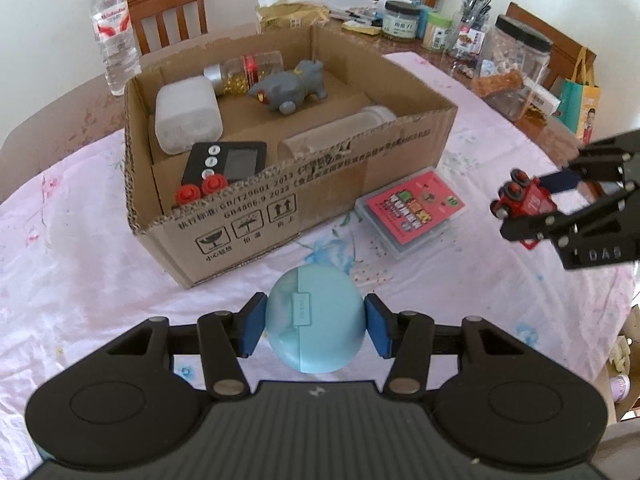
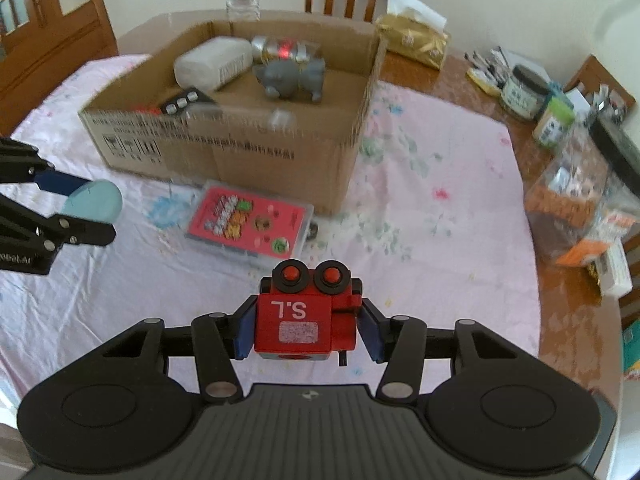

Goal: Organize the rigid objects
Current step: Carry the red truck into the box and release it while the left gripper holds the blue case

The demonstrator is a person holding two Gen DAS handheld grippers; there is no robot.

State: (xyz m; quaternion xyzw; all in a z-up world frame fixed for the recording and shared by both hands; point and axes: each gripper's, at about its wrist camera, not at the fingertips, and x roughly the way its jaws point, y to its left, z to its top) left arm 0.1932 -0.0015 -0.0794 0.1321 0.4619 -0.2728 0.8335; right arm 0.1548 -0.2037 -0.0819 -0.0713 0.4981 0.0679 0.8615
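On the pink tablecloth (image 1: 80, 264): every item below, listed from the left across to the right.
Water bottle (image 1: 114, 36): upright on bare table behind the box's far left corner.
Cardboard box (image 1: 248, 216): open-topped, left of centre, printed text on its near wall.
Box contents: a white container (image 1: 186, 114) at the left, a black timer (image 1: 228, 162) with red wheels (image 1: 200, 192) at the near wall, a gold-filled bottle (image 1: 244, 70) lying along the far wall, a grey toy animal (image 1: 290, 86) mid-box, a clear tube (image 1: 340, 130) on its side at the right.
Left gripper (image 1: 316, 326): blue pads pressed on both sides of a pale blue egg-shaped case (image 1: 316, 320) — the case is clear of the cloth, just in front of the box's near corner.
Pink card case (image 1: 412, 210): flat on the cloth, just beside the box's right end.
Right gripper (image 2: 306, 326): pinching a red toy block (image 2: 304, 320) marked "S.L", its two black-and-red wheels pointing away from the camera — held above the cloth, nearer than the card case.
Jars (image 1: 516, 60): crowded on the bare table at the far right edge.
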